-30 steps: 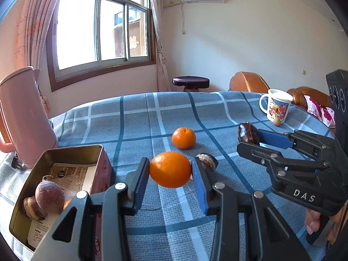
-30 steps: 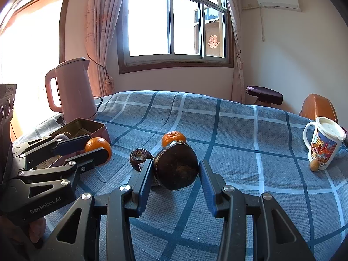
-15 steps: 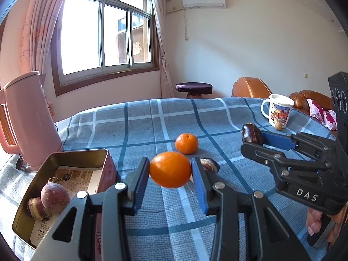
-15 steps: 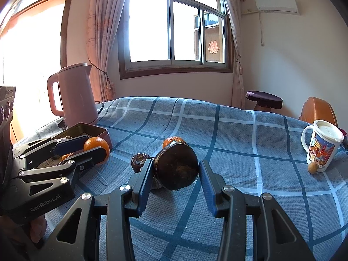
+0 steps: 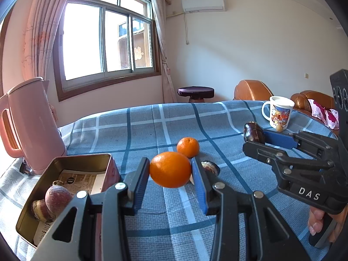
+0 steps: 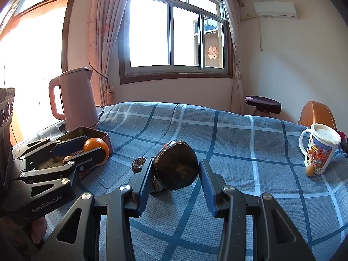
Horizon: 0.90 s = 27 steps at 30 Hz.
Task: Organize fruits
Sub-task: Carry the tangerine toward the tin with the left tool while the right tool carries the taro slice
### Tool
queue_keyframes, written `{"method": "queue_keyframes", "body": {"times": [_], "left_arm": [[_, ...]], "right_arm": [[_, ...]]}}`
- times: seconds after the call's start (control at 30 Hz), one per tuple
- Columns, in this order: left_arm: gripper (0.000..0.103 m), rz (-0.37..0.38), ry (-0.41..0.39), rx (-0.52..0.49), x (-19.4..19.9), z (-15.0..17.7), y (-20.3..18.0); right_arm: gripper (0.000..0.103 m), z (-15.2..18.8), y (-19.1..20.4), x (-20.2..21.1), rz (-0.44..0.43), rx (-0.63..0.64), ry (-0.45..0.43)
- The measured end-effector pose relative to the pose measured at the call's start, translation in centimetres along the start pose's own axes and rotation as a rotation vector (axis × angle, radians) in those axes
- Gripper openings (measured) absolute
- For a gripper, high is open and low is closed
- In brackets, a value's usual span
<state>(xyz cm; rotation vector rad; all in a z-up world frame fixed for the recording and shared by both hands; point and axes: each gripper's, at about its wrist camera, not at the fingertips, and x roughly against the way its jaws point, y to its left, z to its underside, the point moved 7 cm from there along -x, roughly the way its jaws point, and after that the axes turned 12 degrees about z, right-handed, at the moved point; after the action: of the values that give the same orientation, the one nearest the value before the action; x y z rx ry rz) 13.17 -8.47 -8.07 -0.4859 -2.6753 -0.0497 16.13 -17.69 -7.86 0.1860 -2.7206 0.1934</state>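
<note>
Closest in, my left fingers (image 5: 170, 170) are clamped on a tangerine (image 5: 170, 169), bright orange, smooth and round, lifted clear of the blue checked cloth on the worktop (image 5: 152, 126). My right fingers (image 6: 175, 171) are pinching a dark fruit (image 6: 176, 165), brown-black, rough-skinned, flattened on the side facing me, also held off the cloth.

Just to my left sits the open tin box (image 5: 32, 208), paper at the bottom, with a mottled purple-red fruit (image 5: 58, 197) and a brown, ringed one (image 5: 41, 210) already inside. So I judge the sorting is partly done: some pieces in, two in the air, neither dropped yet.

Further out on the cloth, a second tangerine (image 5: 188, 147) and a small dark fruit (image 5: 209, 167) beside it are waiting for pickup. Beyond them, near the far right edge, a tiny tan fruit (image 5: 279, 127) rests against the printed mug (image 5: 279, 114); that may count too. The pink kettle (image 5: 28, 126) stands behind the box.
</note>
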Motion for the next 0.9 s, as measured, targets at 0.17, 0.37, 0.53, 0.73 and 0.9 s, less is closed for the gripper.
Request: {"method": "queue_keyframes", "body": {"times": [0.17,0.37,0.53,0.73,0.9], "left_arm": [[0.041,-0.011,-0.019,-0.008,0.4,0.0,0.0],[0.041,-0.020,-0.036,-0.010,0.7,-0.1,0.1],[0.041,-0.029,-0.051,-0.009,1.1,-0.2,0.2],[0.041,-0.034,-0.072,-0.016,1.5,-0.3,0.0],[0.041,-0.040,-0.088,-0.023,1.8,-0.4,-0.1]], "right_arm": [[0.045,-0.2,0.0,0.8,0.006,0.002,-0.042],[0.045,-0.4,-0.1,1.5,0.003,-0.005,-0.076],[0.045,-0.5,0.0,2.0,0.006,-0.006,-0.094],[0.045,-0.6,0.0,2.5,0.005,-0.008,-0.119],[0.045,-0.7,0.0,2.8,0.007,-0.009,-0.130]]}}
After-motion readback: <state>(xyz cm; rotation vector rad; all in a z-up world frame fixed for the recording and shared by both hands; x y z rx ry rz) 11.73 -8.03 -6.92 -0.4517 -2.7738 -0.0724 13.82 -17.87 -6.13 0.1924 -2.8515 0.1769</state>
